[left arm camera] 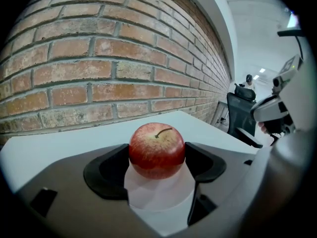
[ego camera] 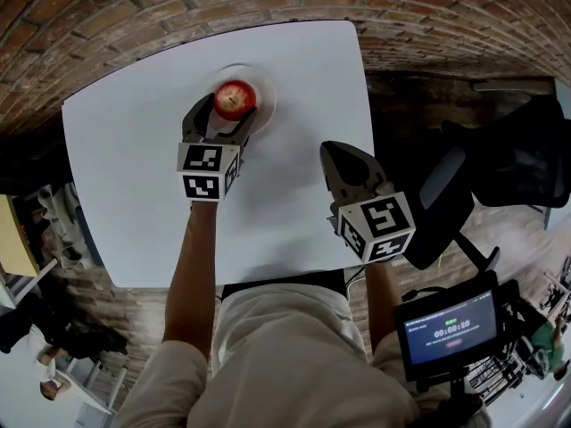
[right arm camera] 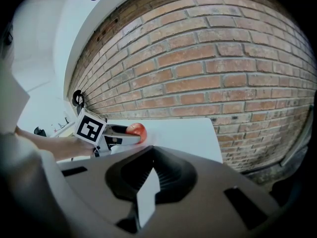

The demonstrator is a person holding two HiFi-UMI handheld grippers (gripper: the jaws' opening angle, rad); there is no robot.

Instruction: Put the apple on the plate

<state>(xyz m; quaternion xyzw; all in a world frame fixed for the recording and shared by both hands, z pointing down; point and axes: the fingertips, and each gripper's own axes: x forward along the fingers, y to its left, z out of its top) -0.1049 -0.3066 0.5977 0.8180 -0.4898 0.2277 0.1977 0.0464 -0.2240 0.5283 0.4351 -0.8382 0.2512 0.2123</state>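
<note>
A red apple (ego camera: 235,99) with its stem up is over a white plate (ego camera: 266,92) near the far edge of the white table (ego camera: 134,176). My left gripper (ego camera: 223,114) is shut on the apple, one dark pad against each side. In the left gripper view the apple (left arm camera: 157,150) fills the gap between the pads, and the plate (left arm camera: 158,200) shows pale right beneath it. My right gripper (ego camera: 332,154) hovers over the table's right part, shut and holding nothing. In its own view the right gripper (right arm camera: 147,182) looks toward the apple (right arm camera: 137,130).
A brick wall (ego camera: 178,7) runs behind the table. A dark office chair (ego camera: 500,163) stands right of the table edge. A small screen (ego camera: 449,326) showing a timer is at the lower right. A person stands at the lower left (ego camera: 45,377).
</note>
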